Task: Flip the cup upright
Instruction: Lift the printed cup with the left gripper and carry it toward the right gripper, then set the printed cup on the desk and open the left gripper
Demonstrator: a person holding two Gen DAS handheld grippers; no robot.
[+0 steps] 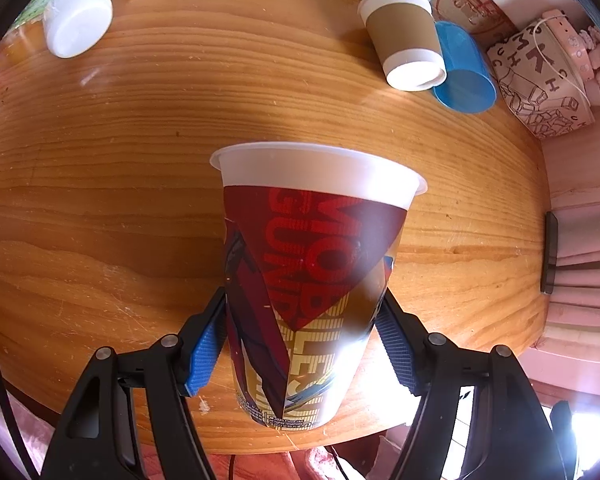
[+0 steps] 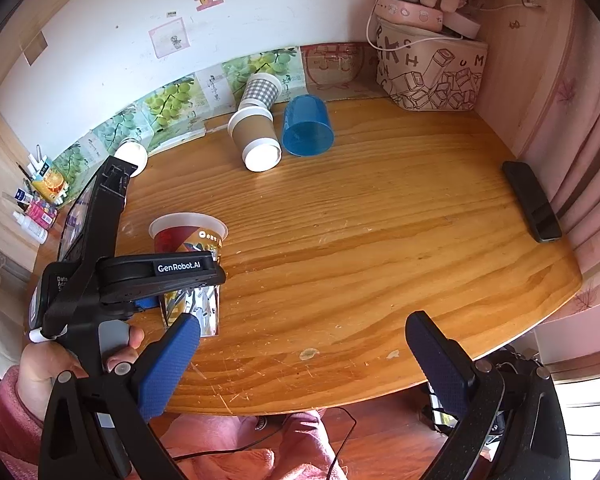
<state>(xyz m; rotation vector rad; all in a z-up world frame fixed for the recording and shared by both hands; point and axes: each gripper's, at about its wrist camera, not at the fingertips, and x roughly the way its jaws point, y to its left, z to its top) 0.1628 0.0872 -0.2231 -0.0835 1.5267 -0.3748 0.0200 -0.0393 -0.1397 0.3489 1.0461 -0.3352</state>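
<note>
Nearest the left wrist camera, the printed cup (image 1: 312,280) is seen standing upright on the wooden table (image 1: 100,200), its white rim uppermost and its narrower base down by the table's front edge. The left gripper (image 1: 302,344) is set around the lower half of this cup, a blue pad lying along each side of the wall. Whether the pads (image 1: 204,354) are pressing the wall or have just parted from it cannot be told, so the grip is left undecided.

In the right wrist view the right gripper (image 2: 304,364) is held wide apart and empty, over the table's front edge and to the right of the printed cup (image 2: 188,240). Nothing lies between its fingers.

Judged from how the printed cup stands, the flip itself appears to be done; only the release and withdrawal of the left gripper seem to be left for it.

Far behind the printed cup, toward the wall, a brown-sleeved paper cup (image 2: 256,136) is seen lying on its side, with a blue cup (image 2: 308,130) just beside it, also on its side, and a checked cup (image 2: 260,90) behind both. A white cup (image 1: 78,16) is seen to the far left of the printed cup, standing mouth-down. If these belong to the task, they have yet to be righted. A dark phone (image 2: 532,206) lies well to the right.
</note>
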